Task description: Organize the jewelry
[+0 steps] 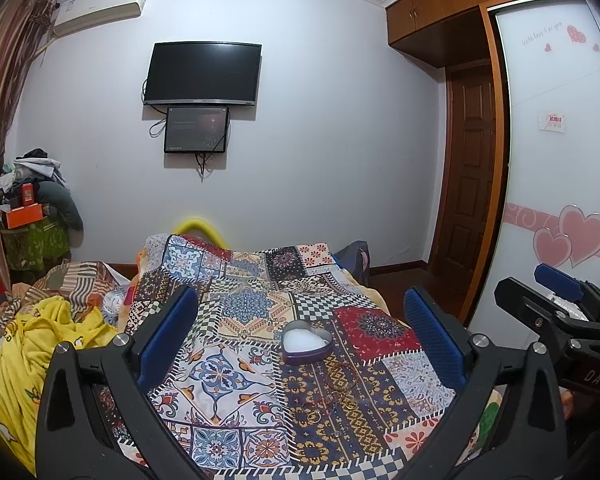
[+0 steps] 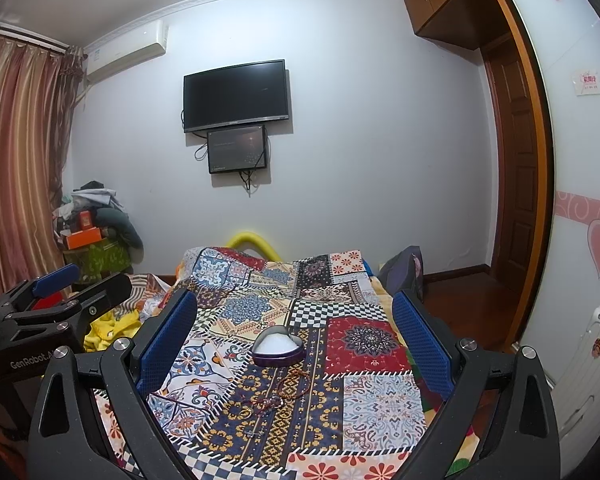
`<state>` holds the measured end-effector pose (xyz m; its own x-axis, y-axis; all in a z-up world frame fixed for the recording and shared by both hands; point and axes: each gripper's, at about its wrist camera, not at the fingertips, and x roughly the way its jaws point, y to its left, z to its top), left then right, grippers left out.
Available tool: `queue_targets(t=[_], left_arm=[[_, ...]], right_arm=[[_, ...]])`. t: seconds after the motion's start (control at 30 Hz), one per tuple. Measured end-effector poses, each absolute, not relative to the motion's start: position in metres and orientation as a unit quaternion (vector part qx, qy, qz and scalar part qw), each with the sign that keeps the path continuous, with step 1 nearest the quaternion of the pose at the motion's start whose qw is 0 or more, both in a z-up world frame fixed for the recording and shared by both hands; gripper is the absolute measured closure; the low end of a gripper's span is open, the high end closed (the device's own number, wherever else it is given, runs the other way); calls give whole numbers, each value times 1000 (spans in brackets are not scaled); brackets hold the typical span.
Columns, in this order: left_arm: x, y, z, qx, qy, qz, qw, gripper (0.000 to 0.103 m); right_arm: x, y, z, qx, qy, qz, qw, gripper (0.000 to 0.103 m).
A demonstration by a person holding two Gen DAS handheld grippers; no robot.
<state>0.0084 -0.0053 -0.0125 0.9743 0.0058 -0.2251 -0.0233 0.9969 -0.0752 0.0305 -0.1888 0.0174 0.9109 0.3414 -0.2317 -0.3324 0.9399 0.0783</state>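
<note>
An open heart-shaped tin box with white lining sits on a patchwork cloth; it also shows in the right wrist view. Just in front of it lie thin bracelets and small rings, which also show in the right wrist view as bracelets and rings. My left gripper is open and empty, held above the cloth. My right gripper is open and empty beside it, and shows at the right edge of the left wrist view.
Yellow and striped bedding is heaped to the left of the cloth. A cluttered stand with an orange box is in the far left corner. A wardrobe with sliding door and a white suitcase stand at the right.
</note>
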Motion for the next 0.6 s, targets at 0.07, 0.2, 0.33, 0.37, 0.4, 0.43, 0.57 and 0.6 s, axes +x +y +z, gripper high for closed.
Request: queue_targets(t=[0.07, 0.2, 0.33, 0.37, 0.4, 0.43, 0.57, 0.6], left_arm=[[10, -6, -12, -39, 113, 7, 993, 0], [10, -7, -12, -39, 114, 6, 993, 0], [12, -6, -13, -39, 116, 6, 992, 0], [12, -6, -13, -39, 117, 5, 992, 0], [13, -6, -14, -39, 118, 5, 992, 0], [14, -5, -14, -40, 119, 5, 992, 0], [21, -6, -17, -39, 125, 6, 991, 0], [23, -5, -18, -40, 127, 6, 991, 0]], right_arm=[[31, -189, 17, 19, 123, 172, 977, 6], [32, -191, 17, 20, 124, 172, 977, 6], [34, -192, 16, 20, 127, 170, 977, 6], [35, -192, 16, 20, 128, 170, 977, 6], [36, -192, 16, 21, 129, 170, 977, 6], [37, -193, 15, 21, 130, 169, 977, 6], [41, -192, 12, 22, 136, 168, 976, 6], [42, -192, 10, 21, 139, 167, 976, 6]])
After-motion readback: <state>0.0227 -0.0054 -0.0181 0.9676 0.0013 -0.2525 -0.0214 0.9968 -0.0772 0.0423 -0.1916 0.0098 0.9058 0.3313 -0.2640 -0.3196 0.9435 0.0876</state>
